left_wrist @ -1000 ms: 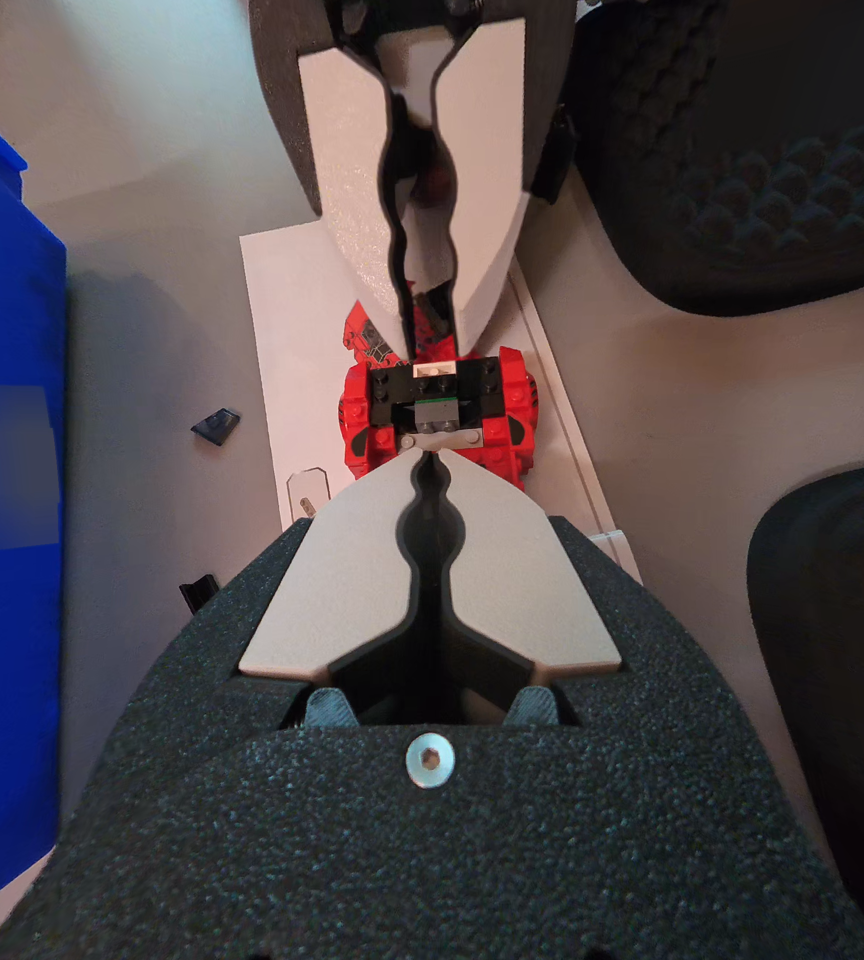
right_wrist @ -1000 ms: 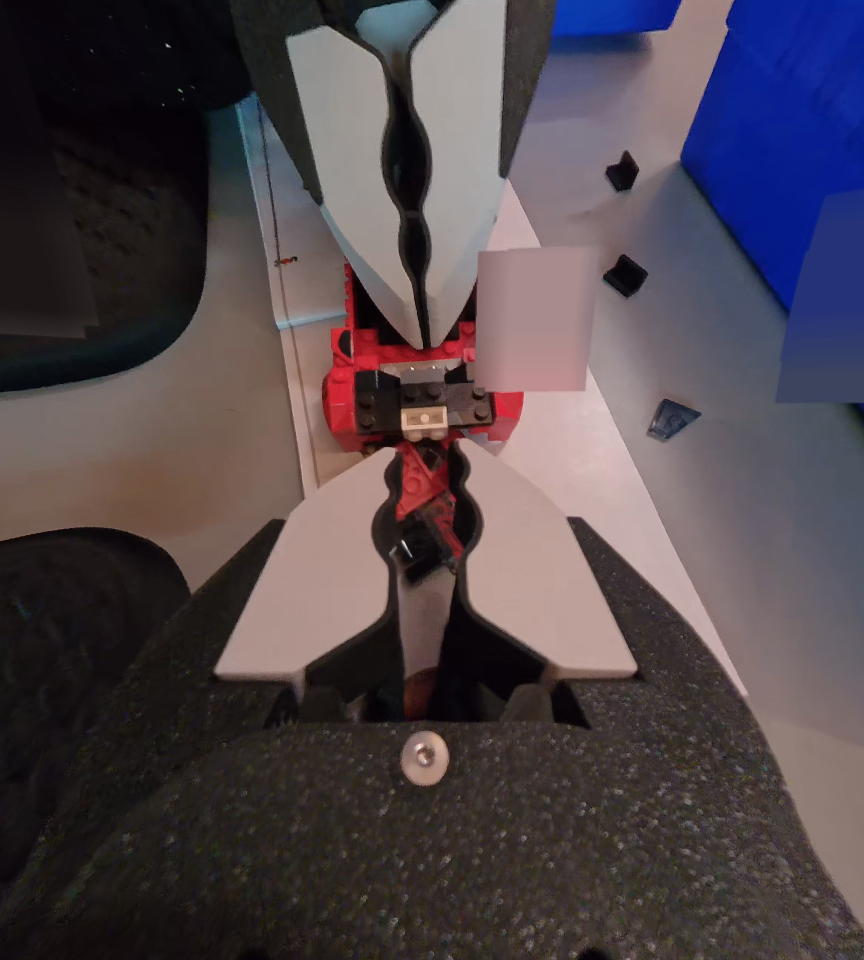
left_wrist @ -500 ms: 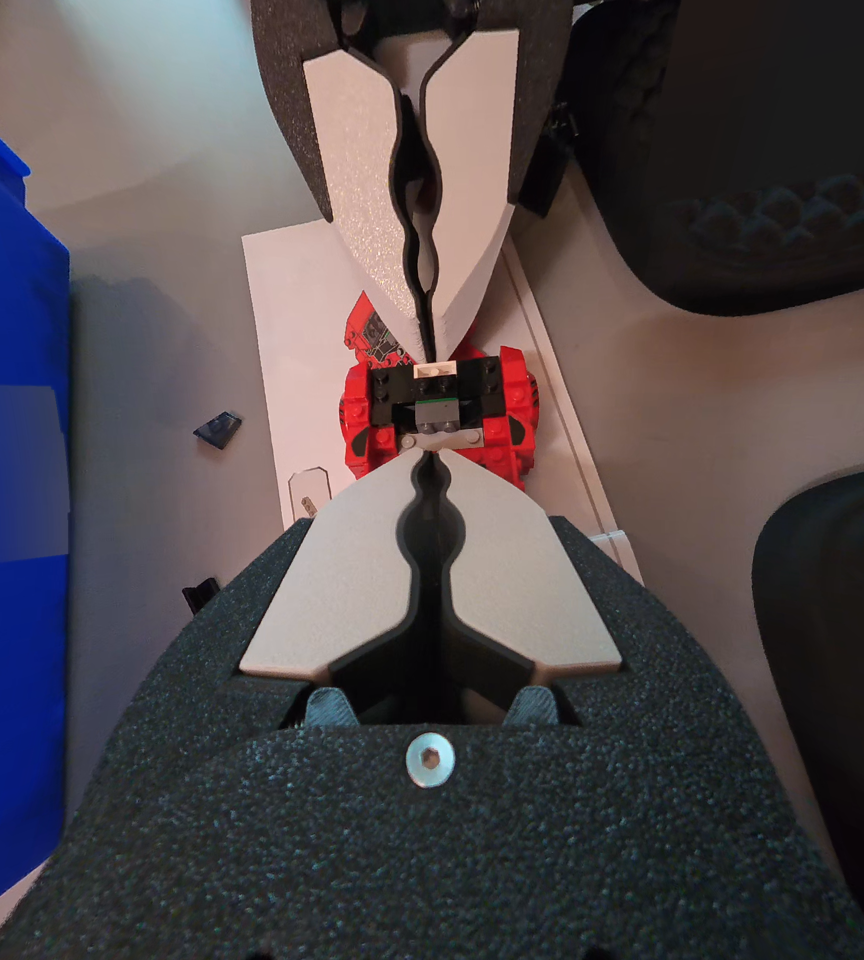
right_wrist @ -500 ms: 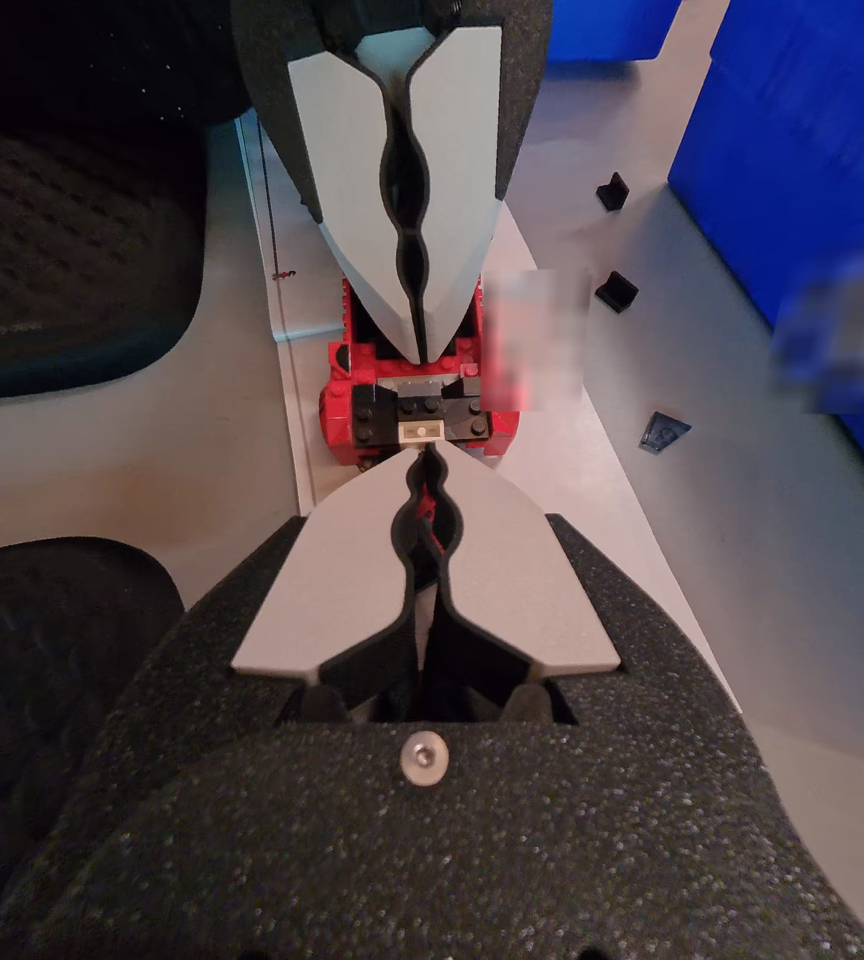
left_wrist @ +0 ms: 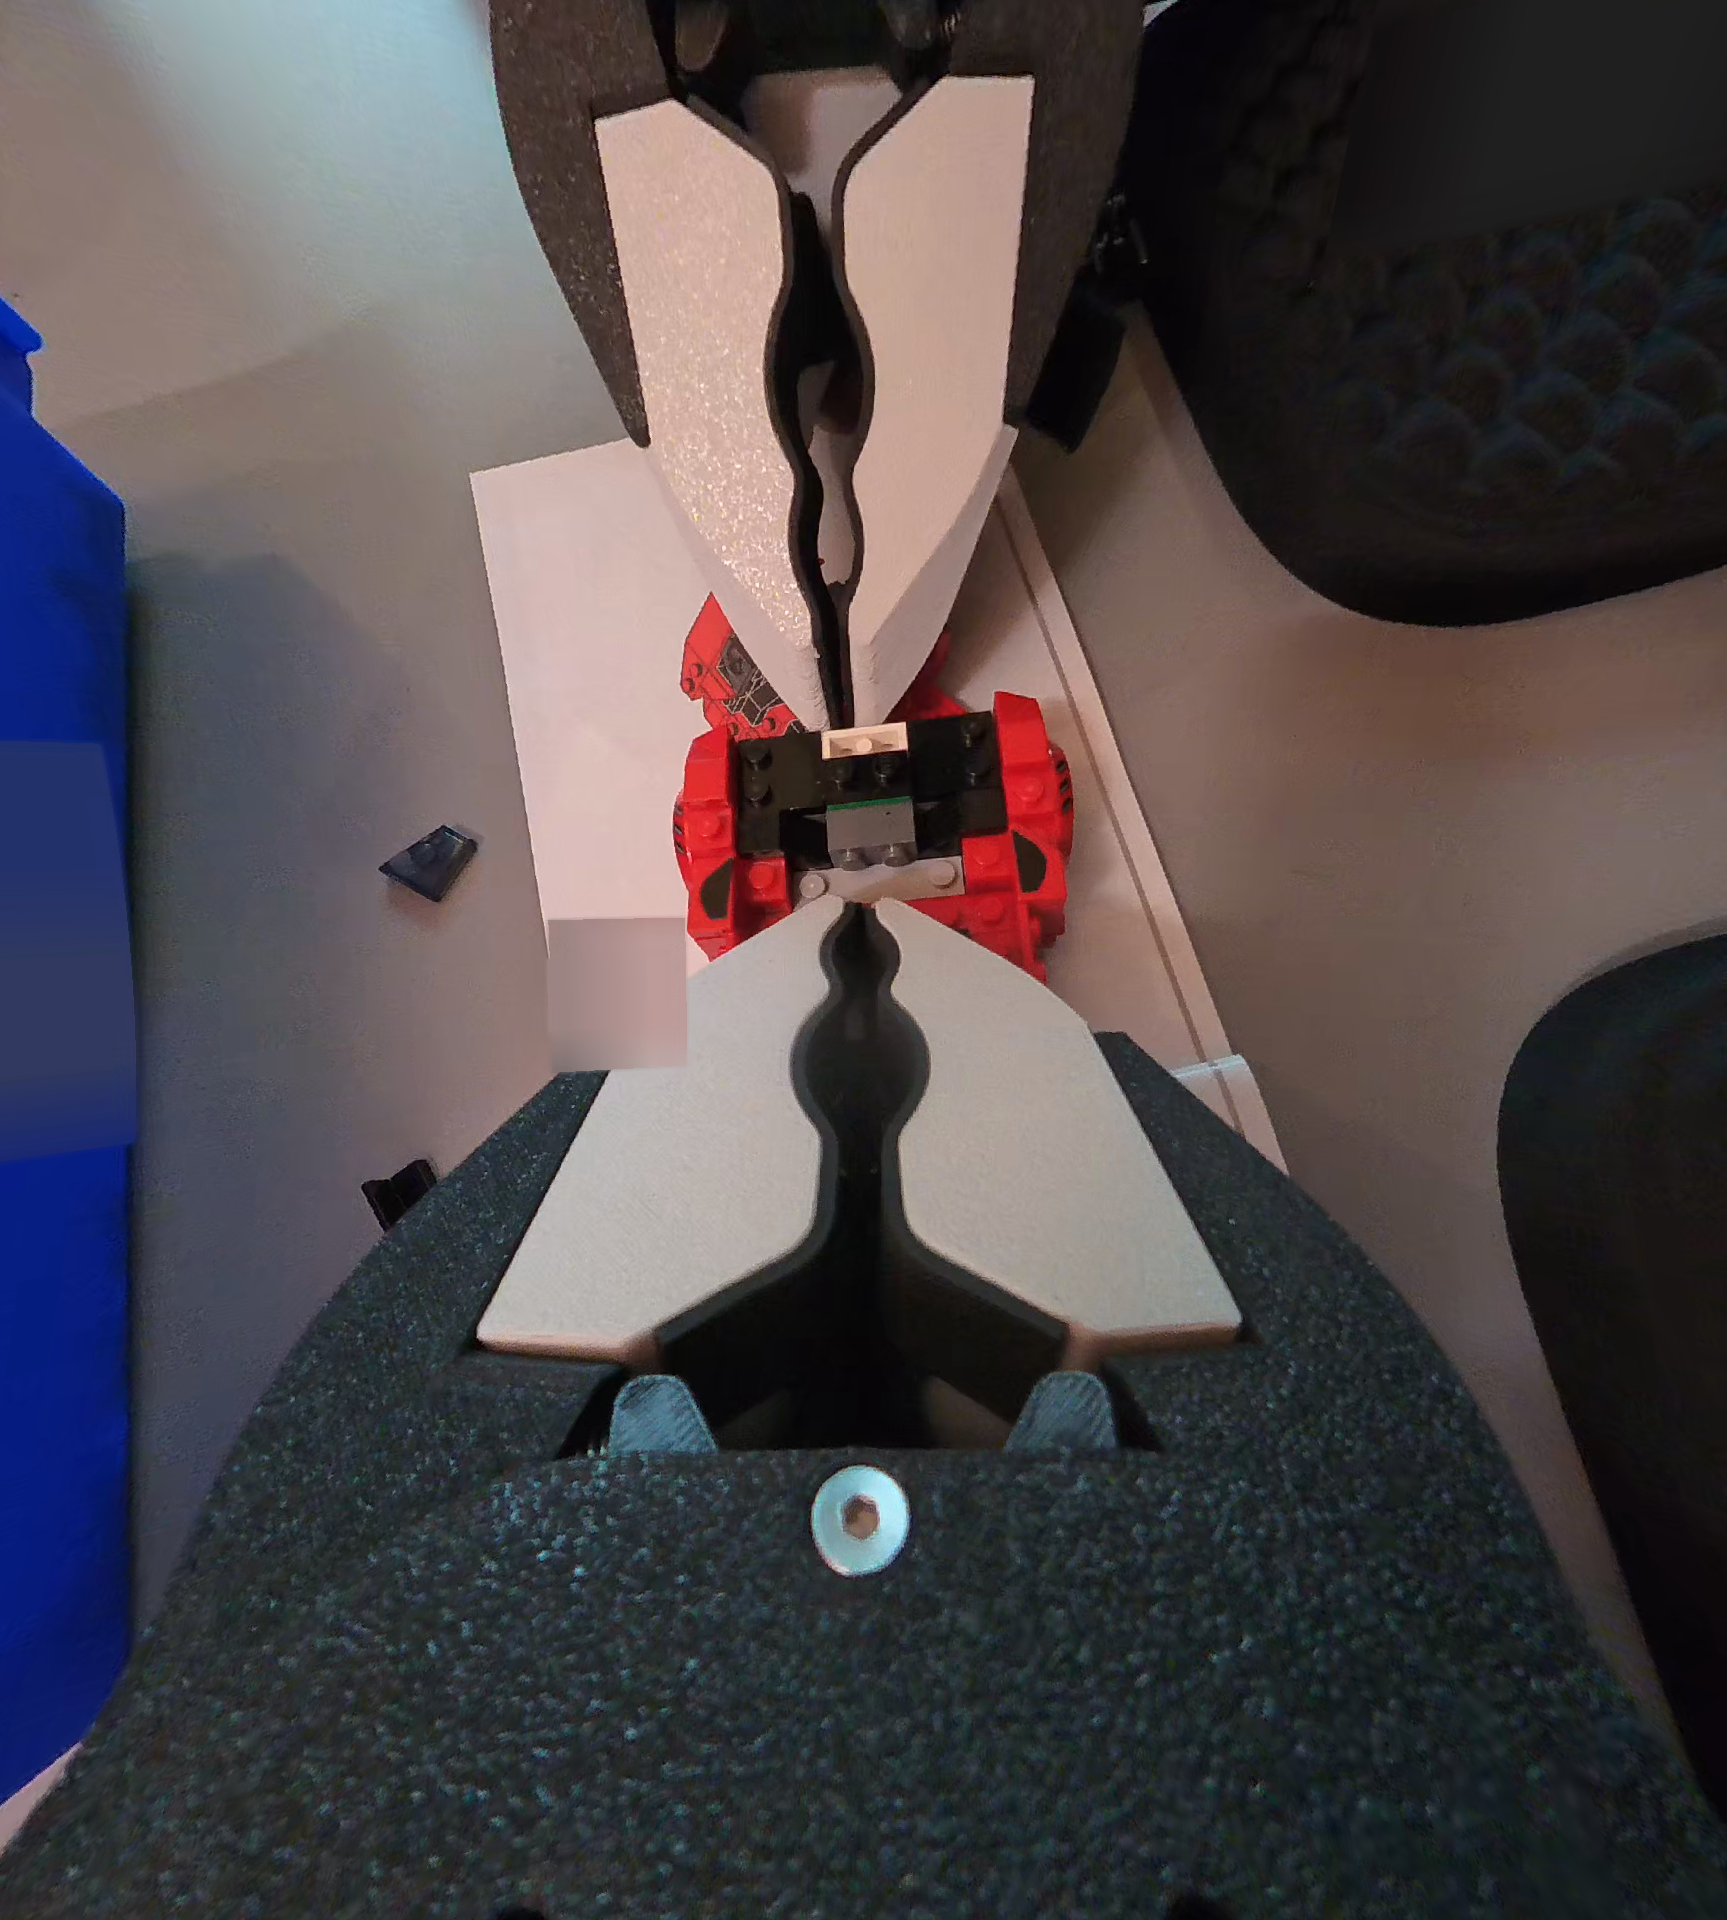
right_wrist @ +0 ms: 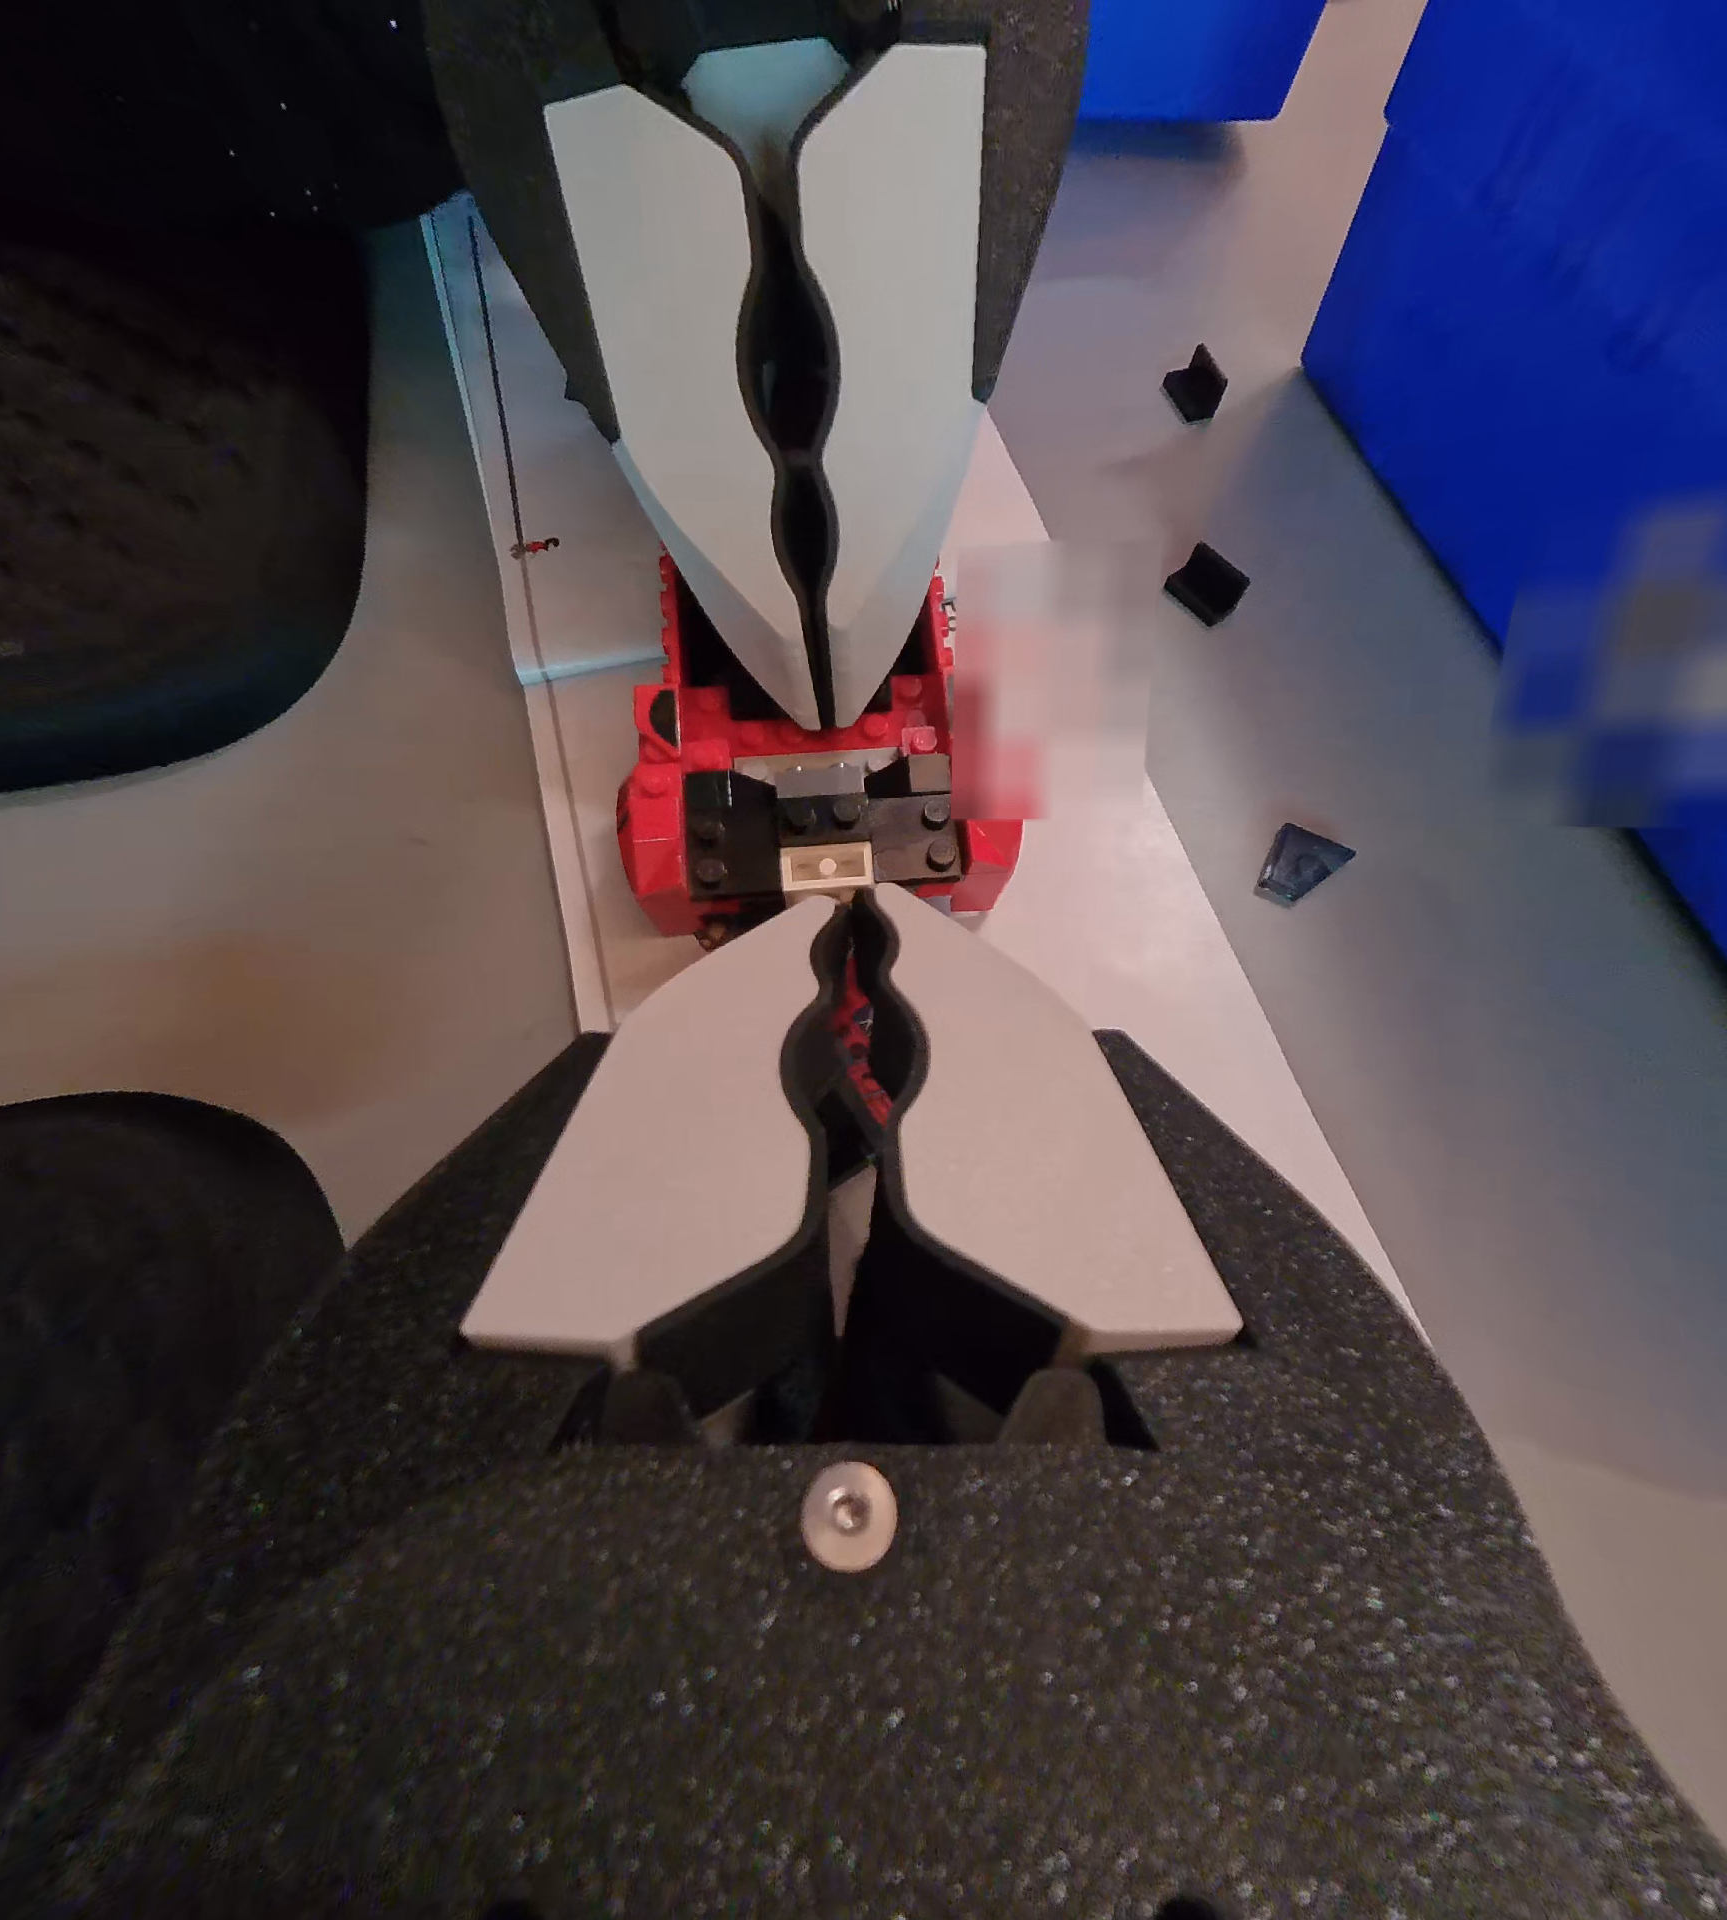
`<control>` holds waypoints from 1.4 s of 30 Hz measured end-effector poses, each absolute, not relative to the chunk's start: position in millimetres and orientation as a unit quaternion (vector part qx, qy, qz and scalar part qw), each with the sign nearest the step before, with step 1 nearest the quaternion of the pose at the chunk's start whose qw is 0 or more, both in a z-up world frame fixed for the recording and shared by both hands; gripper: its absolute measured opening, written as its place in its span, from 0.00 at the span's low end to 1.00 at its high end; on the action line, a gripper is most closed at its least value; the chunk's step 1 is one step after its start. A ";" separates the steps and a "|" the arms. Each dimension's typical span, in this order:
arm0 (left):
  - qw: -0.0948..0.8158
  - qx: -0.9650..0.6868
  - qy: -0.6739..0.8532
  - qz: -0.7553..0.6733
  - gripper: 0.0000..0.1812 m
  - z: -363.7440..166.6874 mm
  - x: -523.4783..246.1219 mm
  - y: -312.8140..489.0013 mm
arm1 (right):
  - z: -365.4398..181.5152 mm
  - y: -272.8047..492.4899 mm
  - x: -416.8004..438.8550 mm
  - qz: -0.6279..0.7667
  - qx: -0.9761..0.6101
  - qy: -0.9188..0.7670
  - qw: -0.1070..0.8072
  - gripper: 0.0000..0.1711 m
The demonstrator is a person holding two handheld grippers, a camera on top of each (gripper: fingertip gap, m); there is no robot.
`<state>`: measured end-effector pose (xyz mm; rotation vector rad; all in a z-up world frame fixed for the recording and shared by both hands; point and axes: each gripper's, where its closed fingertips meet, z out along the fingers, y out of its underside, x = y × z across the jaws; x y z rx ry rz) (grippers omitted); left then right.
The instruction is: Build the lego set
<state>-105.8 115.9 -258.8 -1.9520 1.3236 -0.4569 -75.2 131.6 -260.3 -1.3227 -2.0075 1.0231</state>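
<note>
A part-built red and black lego car (left_wrist: 869, 821) sits on a white instruction booklet (left_wrist: 578, 644). My left gripper (left_wrist: 859, 909) is shut, its tips at the grey plate (left_wrist: 880, 881) on the car's near end. My right gripper (left_wrist: 843, 717) reaches in from the far side, shut, its tips at the small white tile (left_wrist: 864, 743). In the right wrist view the car (right_wrist: 817, 821) lies between my right gripper (right_wrist: 843, 904), next to the white tile (right_wrist: 826, 864), and my left gripper (right_wrist: 823, 722). Nothing shows held in either gripper.
A dark blue wedge piece (left_wrist: 430, 857) and a small black bracket (left_wrist: 400, 1190) lie on the table left of the booklet. Two black brackets (right_wrist: 1207, 582) show in the right wrist view. Blue bins (left_wrist: 7, 935) (right_wrist: 1565, 364) stand beside them. Black textured pads (left_wrist: 1513, 364) (left_wrist: 1669, 1247) lie on the other side. Across from one pair of fingers to the other is roughly 4 cm. The small black bracket (left_wrist: 400, 1190) sits 10 cm or so from the ends of my left fingers. Look for it in the right wrist view (right_wrist: 1228, 576) too.
My right gripper has gone from slightly open to shut and has moved its tips up to the car's white tile. My left gripper and the car have stayed put.
</note>
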 end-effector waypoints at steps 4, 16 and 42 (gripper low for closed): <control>0.362 -0.757 0.513 -0.181 0.00 -258.8 -105.9 115.9 | -260.0 131.3 -75.7 0.378 -0.491 -0.740 0.262 0.00; 0.363 -0.757 0.514 -0.175 0.00 -259.1 -106.7 115.9 | -260.5 131.7 -77.2 0.369 -0.494 -0.741 0.265 0.00; 0.363 -0.755 0.518 -0.174 0.00 -260.1 -102.8 116.9 | -272.7 126.9 -72.2 0.356 -0.496 -0.764 0.209 0.00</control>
